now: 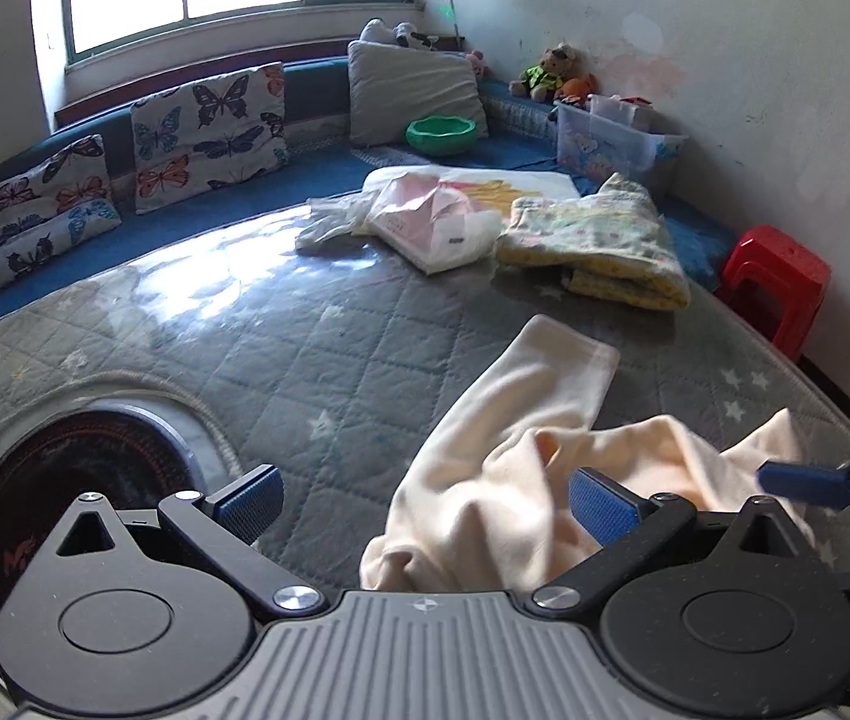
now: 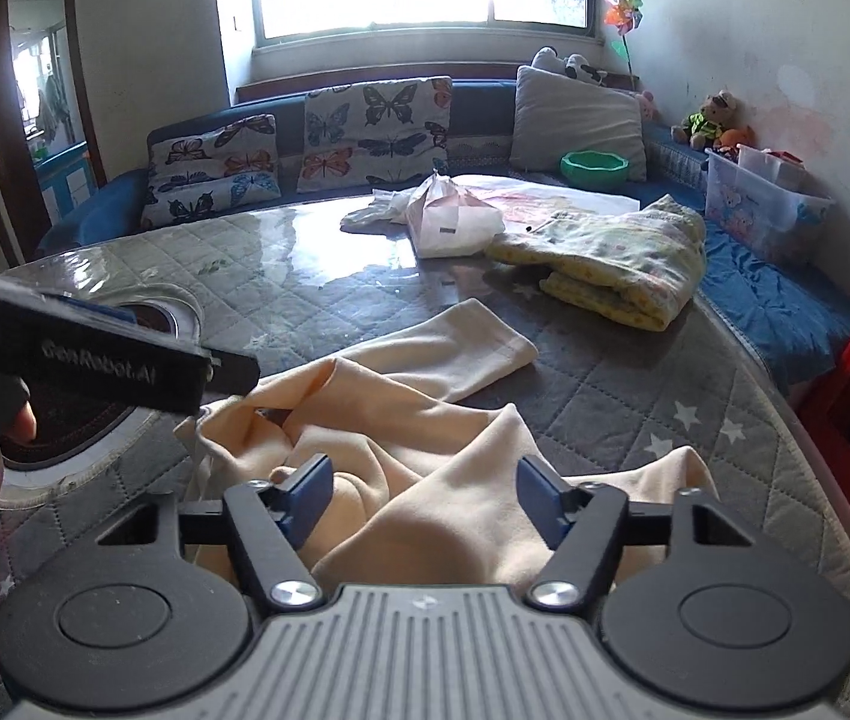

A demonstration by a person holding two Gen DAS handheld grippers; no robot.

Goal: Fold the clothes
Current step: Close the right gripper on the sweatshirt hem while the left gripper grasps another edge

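The cream garment (image 2: 401, 438) lies crumpled on the quilted surface (image 1: 317, 348), one sleeve stretched toward the folded yellow blanket (image 2: 610, 264) beyond it. I judge that blanket already done; the cream piece has no fold in it yet, so nearly all its work is left. My right tool (image 2: 422, 501) stands wide open over the garment's bunched middle, cloth showing between its pads, gripping nothing. My left tool (image 1: 425, 501) is spread wide too, at the garment's left edge, its right pad (image 1: 601, 507) against or just above the cloth; I cannot tell which.
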